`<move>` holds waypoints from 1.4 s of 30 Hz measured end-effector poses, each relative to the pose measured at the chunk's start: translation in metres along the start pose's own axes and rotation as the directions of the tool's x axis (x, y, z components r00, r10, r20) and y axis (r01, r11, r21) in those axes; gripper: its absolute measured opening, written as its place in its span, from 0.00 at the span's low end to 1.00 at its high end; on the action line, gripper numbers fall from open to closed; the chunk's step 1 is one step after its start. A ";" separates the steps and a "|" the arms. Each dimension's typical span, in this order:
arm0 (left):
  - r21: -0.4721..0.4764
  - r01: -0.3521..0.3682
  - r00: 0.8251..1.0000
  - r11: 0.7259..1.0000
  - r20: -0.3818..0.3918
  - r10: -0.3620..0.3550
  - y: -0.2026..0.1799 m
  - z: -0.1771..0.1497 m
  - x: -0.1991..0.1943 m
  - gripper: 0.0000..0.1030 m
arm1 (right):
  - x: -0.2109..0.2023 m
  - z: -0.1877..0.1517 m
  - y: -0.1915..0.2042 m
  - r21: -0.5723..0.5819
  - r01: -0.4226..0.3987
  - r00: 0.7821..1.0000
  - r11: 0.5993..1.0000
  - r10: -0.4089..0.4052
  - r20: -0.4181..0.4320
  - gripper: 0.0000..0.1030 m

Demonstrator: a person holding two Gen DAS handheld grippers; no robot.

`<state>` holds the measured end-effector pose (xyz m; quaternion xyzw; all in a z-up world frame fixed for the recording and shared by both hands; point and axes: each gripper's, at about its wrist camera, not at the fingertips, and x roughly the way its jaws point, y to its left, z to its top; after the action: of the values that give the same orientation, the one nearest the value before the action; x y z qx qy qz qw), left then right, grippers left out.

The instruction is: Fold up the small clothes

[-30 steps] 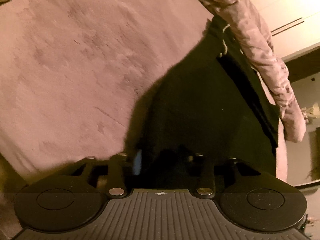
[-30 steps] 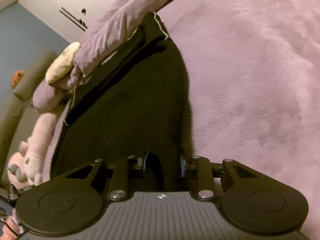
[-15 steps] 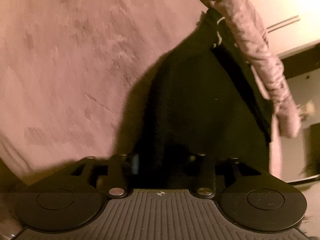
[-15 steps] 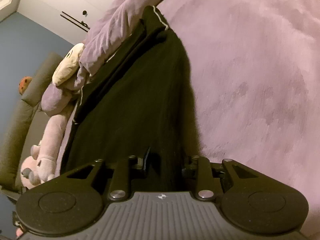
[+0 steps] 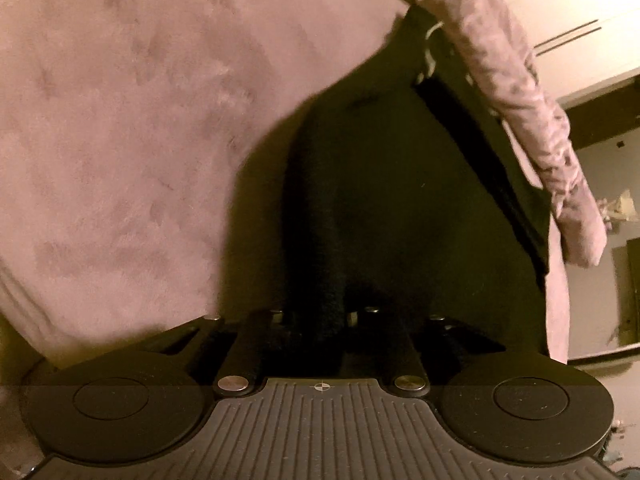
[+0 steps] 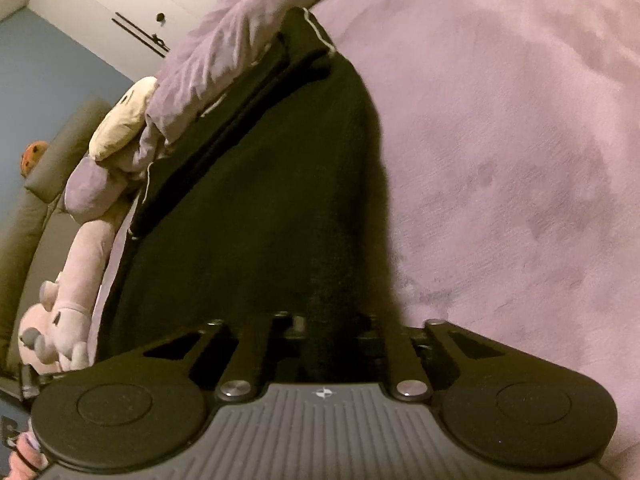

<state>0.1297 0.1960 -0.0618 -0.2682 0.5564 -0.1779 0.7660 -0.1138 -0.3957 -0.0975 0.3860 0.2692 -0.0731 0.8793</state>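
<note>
1. Garment (image 5: 400, 200), black, lies spread on a pink fuzzy blanket (image 5: 140, 140); its near edge is gathered up into both tools.
2. Left hand-held gripper (image 5: 320, 316): jaws drawn in on a bunched fold of the black cloth, which rises between them.
3. Right hand-held gripper (image 6: 332, 320): likewise clamped on a fold of the same garment (image 6: 260, 200), cloth running straight up from the jaws.
4. Far end of the garment shows a band with a thin white trim line (image 6: 320, 32), lying against a crumpled lilac cover (image 6: 224, 52).
5. Pink blanket (image 6: 500, 160) fills the right of the right wrist view, nap brushed in patches.
6. Plush toy (image 6: 68, 280), pale pink, sits beside the garment's left edge in the right wrist view; cream pillow-like shape (image 6: 120, 120) above it.
7. White cupboard doors (image 6: 120, 8) with dark handles behind.
</note>
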 end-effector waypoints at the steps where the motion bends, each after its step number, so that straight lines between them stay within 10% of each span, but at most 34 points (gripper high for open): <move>1: -0.011 0.017 1.000 1.000 0.018 -0.017 -0.002 0.000 -0.006 0.14 | -0.006 0.001 0.002 0.010 -0.027 0.999 1.000 0.027 0.022 0.08; 12: -0.030 0.233 0.960 0.972 0.167 -0.225 -0.023 0.000 -0.077 0.09 | -0.056 0.014 0.003 0.117 -0.232 0.962 0.966 0.211 0.173 0.08; 29: -0.031 0.165 0.976 0.986 0.151 -0.158 -0.010 -0.010 -0.071 0.09 | -0.066 0.010 0.004 0.079 -0.167 0.977 0.983 0.154 0.150 0.07; 42: -0.009 0.051 0.997 0.999 0.058 -0.051 -0.003 -0.011 -0.045 0.09 | -0.025 -0.013 -0.016 0.048 0.013 0.998 0.999 -0.010 -0.065 0.16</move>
<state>0.1048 0.2171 -0.0288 -0.2914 0.5278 -0.1867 0.7757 -0.1453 -0.3990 -0.1018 0.4078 0.2979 -0.0720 0.8601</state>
